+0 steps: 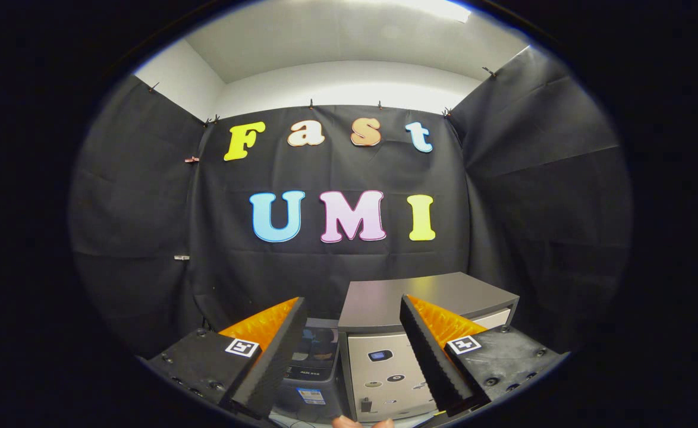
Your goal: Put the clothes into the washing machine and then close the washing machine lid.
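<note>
A: The hand-held gripper (349, 356) stands wide open, fingers well apart, holding nothing and touching nothing.

B: And the washing machine (420, 351)?

A: Beyond the fingers, against the black cloth wall, its dark flat lid (426, 297) shut. Just left of it sits a dark bin (313, 368).

B: Any writing?

A: Stickers on the machine's pale front and a label on the bin, too small to read.

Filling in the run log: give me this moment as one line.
gripper: open, holding nothing | washing machine: ahead, beyond fingers, lid flat on top | bin: beside machine | clothes: none seen | stage: approach
</note>
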Available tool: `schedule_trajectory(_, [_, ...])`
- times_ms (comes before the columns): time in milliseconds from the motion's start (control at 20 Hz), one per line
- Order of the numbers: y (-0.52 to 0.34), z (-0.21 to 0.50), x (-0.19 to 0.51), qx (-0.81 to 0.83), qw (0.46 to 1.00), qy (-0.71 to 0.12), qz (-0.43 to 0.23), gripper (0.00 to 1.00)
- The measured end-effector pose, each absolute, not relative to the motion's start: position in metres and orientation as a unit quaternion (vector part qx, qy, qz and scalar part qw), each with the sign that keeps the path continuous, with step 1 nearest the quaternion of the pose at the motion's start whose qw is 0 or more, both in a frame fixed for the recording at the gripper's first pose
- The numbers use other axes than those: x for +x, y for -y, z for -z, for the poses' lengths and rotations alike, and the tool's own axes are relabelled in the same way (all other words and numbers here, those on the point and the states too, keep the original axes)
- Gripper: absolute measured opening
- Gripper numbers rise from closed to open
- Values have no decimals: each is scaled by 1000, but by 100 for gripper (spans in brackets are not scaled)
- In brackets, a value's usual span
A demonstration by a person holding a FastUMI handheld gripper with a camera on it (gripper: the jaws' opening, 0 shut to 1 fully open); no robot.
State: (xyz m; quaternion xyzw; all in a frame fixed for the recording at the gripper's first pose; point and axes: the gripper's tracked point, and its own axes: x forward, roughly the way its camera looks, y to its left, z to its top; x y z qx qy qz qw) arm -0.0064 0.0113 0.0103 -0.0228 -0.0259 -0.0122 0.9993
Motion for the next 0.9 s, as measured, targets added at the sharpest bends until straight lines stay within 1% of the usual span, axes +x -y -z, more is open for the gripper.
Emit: schedule_trajectory(900, [-22, -11, -3, -29, 999, 25, 5, 99])
